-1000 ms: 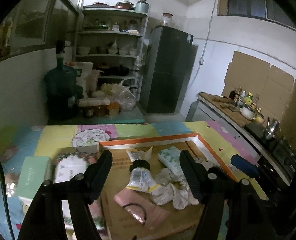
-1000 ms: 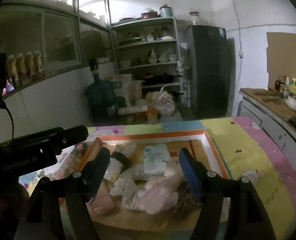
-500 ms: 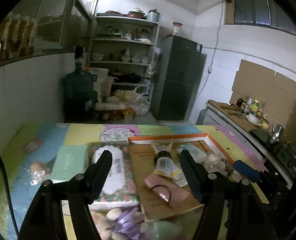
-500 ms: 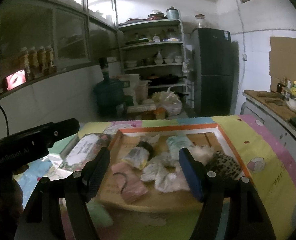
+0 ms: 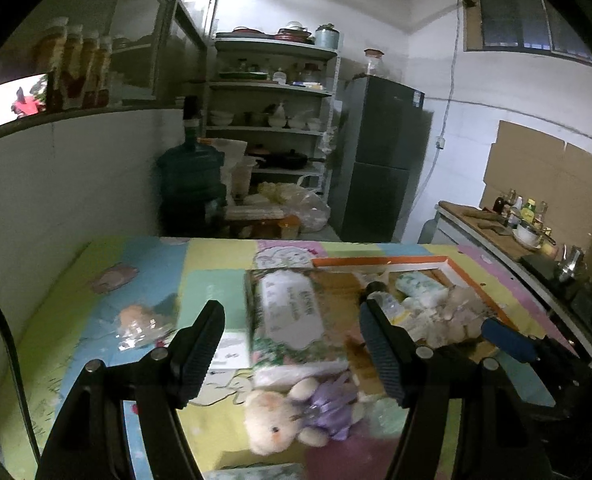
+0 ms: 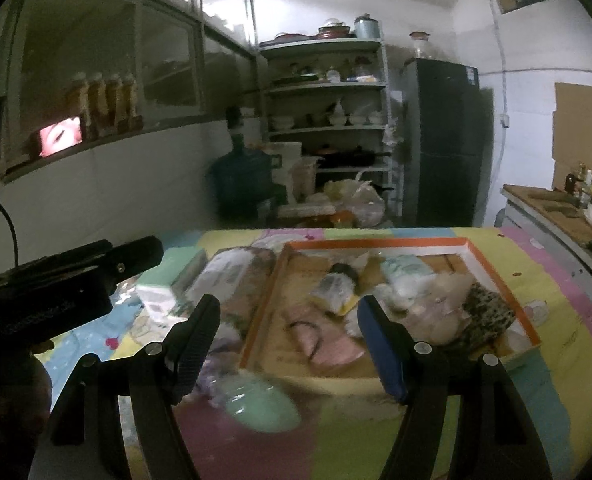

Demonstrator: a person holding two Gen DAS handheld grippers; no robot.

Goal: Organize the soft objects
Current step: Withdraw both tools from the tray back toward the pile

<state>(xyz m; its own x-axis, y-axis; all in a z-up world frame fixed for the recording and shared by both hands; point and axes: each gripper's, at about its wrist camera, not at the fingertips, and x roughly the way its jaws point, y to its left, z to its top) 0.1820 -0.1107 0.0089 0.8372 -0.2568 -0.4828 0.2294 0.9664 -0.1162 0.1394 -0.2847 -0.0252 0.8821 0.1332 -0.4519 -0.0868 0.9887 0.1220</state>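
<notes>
An orange-rimmed cardboard tray [image 5: 380,261] [image 6: 376,243] lies on the colourful mat and holds several soft items. Among them are a pale tissue pack [image 6: 406,276], a pink pouch [image 6: 328,344] and a leopard-print piece [image 6: 490,314]. Left of the tray lies a floral tissue pack [image 5: 288,332] [image 6: 232,268]. A cream plush bear in a purple dress [image 5: 288,416] lies near the mat's front, beside a mint-green soft item [image 6: 262,400]. My left gripper [image 5: 292,310] hangs open above the floral pack, holding nothing. My right gripper [image 6: 289,302] is open and empty over the tray's near left corner.
A mint box [image 5: 212,292] and a clear packet [image 5: 140,322] lie on the mat's left. A white wall borders the left side. Behind stand a water jug [image 5: 190,184], shelves [image 5: 272,88] and a fridge [image 5: 380,160]. A counter with bottles [image 5: 516,216] runs along the right.
Both grippers have drawn back and to the left, so the tray now sits farther off and to the right. The plush bear and mint-green item have come into view. Both jaws kept their width.
</notes>
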